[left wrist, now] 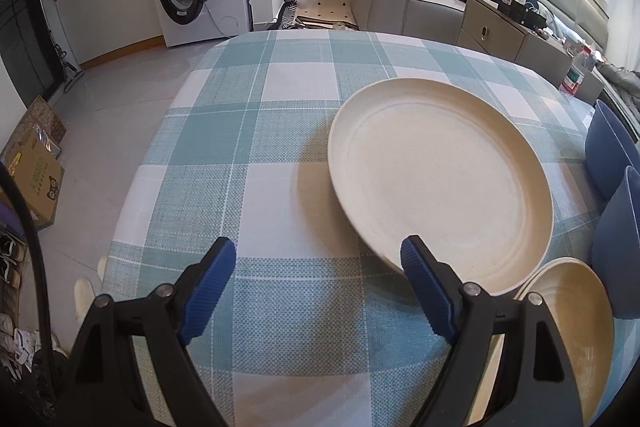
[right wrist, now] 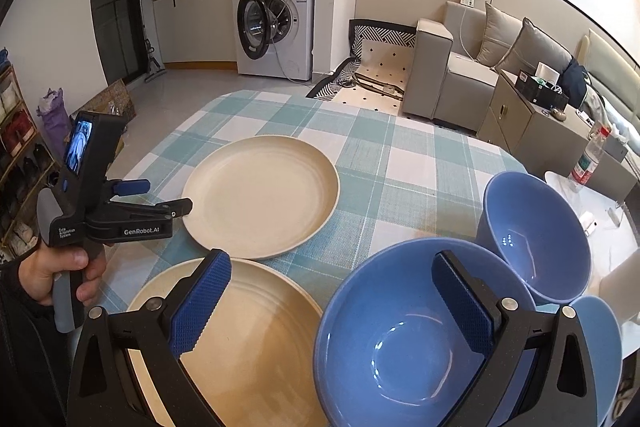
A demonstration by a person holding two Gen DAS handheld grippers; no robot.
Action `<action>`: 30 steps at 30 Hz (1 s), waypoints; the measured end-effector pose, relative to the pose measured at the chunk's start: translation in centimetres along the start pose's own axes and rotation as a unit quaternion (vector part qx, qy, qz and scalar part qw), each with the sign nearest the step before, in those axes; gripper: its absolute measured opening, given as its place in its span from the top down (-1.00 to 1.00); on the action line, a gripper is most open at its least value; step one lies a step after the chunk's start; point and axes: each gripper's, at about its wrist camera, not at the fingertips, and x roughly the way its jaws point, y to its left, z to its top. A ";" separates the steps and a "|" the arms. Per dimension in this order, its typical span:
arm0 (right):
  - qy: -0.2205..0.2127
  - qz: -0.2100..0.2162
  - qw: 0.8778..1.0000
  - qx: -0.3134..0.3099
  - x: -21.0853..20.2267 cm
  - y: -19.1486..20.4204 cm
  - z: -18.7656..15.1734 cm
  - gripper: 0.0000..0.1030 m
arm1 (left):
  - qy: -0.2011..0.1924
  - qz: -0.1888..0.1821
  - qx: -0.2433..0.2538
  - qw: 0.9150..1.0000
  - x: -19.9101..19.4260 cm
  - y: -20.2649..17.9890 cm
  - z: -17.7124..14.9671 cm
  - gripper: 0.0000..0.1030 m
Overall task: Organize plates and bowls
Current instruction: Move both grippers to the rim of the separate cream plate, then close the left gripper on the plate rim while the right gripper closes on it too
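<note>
A large cream plate (left wrist: 440,179) (right wrist: 260,203) lies flat on the checked tablecloth (left wrist: 280,131). My left gripper (left wrist: 319,243) (right wrist: 170,194) hovers open at the plate's near-left rim, one pad just over the rim, nothing between the pads. A second cream plate (right wrist: 248,347) (left wrist: 572,327) lies nearer. Beside it stands a blue bowl (right wrist: 400,339), with two more blue bowls (right wrist: 536,235) (right wrist: 596,339) to its right. My right gripper (right wrist: 331,259) is open above the near plate and the near bowl, straddling the bowl's left rim without touching it.
A person's hand (right wrist: 52,267) holds the left gripper's handle at the table's left edge. Beyond the table are a washing machine (right wrist: 276,23), a grey sofa (right wrist: 460,67) and a low cabinet (right wrist: 532,123). A plastic bottle (right wrist: 588,159) stands at the right.
</note>
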 end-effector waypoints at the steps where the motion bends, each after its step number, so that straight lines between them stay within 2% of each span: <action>1: 0.004 0.005 1.000 0.002 0.2 0.1 0.2 -0.99 | 0.000 0.005 0.004 1.000 0.0 0.0 0.0 -0.66; 4: 0.017 0.021 1.000 0.013 1.2 0.2 0.9 -0.99 | -0.002 0.020 0.010 1.000 -0.1 0.2 -0.1 -0.66; 9: 0.043 0.049 0.997 0.034 3.6 0.7 1.9 -0.99 | 0.000 0.020 -0.004 1.000 0.0 1.3 0.0 -0.66; 16: 0.063 0.061 0.995 0.043 6.0 1.4 3.0 -0.99 | -0.001 0.051 -0.008 0.999 -0.2 2.4 -0.1 -0.67; 27: 0.095 0.084 0.987 0.096 10.4 1.2 4.9 -0.98 | 0.000 0.042 -0.021 0.999 0.2 3.2 0.1 -0.67; 30: 0.096 0.086 0.986 0.110 11.1 0.9 5.3 -0.91 | 0.002 0.039 -0.025 0.999 0.3 3.3 0.0 -0.68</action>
